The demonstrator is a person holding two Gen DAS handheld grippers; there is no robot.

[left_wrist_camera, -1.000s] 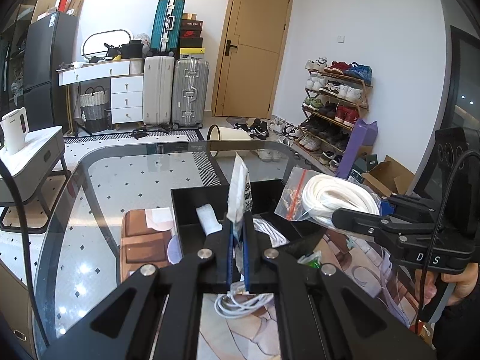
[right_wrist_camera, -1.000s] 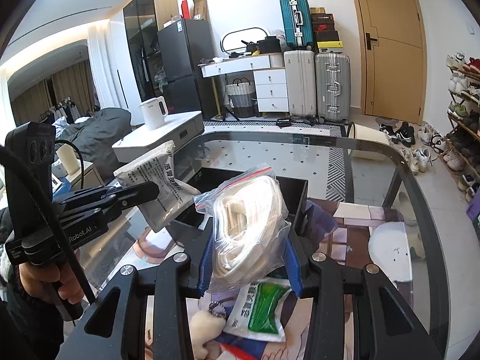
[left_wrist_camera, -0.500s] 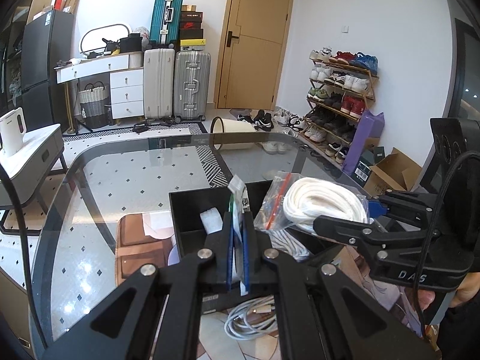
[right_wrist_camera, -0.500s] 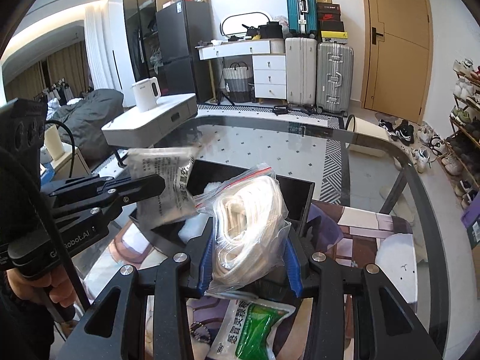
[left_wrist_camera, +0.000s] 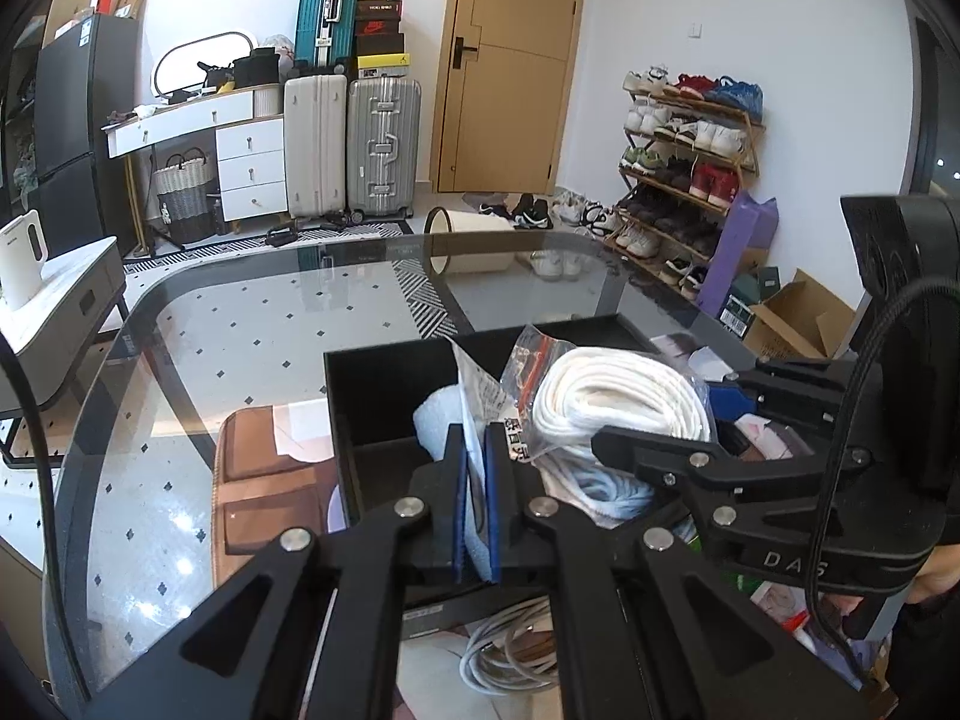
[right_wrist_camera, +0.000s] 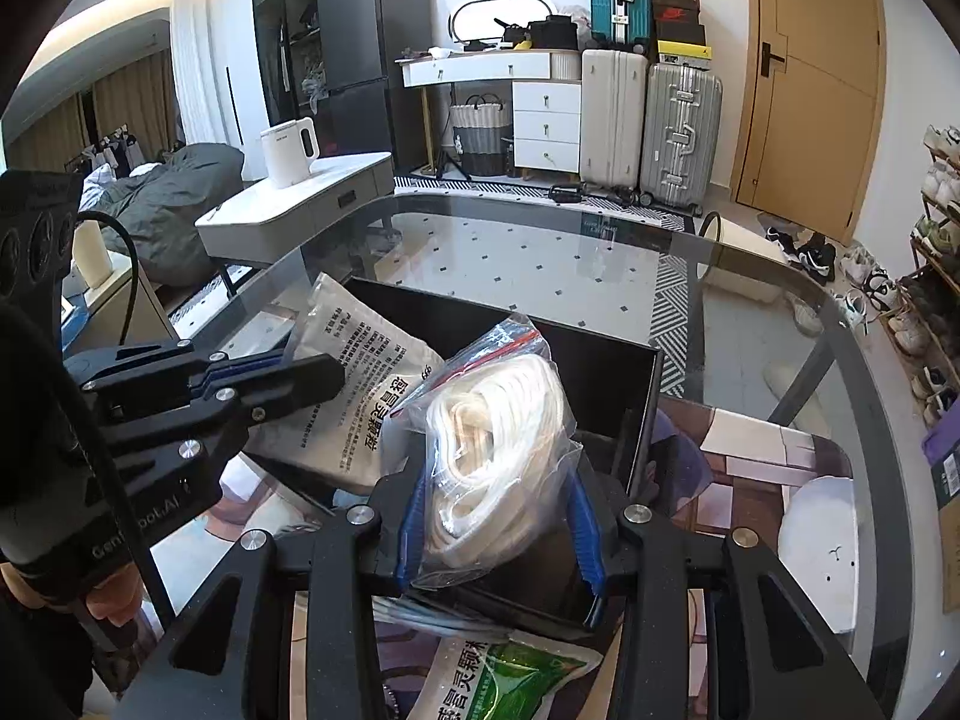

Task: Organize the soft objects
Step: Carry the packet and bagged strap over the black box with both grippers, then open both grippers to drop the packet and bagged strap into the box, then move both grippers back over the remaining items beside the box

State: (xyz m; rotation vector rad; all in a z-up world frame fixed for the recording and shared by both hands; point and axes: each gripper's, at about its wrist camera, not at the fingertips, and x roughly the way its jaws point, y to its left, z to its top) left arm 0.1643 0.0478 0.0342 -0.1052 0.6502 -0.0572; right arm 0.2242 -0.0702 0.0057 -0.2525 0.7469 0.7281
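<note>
You have lowered both loads into the black bin (right_wrist_camera: 642,396): left tool (left_wrist_camera: 477,462) pinches the paper sachet (right_wrist_camera: 360,372), right tool (right_wrist_camera: 498,516) clamps the bagged rope (right_wrist_camera: 498,420); release comes next.

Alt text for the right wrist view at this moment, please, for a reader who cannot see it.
The right gripper is shut on a clear bag of white rope, held over a black box on a glass table. Beside it, the left gripper pinches a white printed packet over the same box.
</note>
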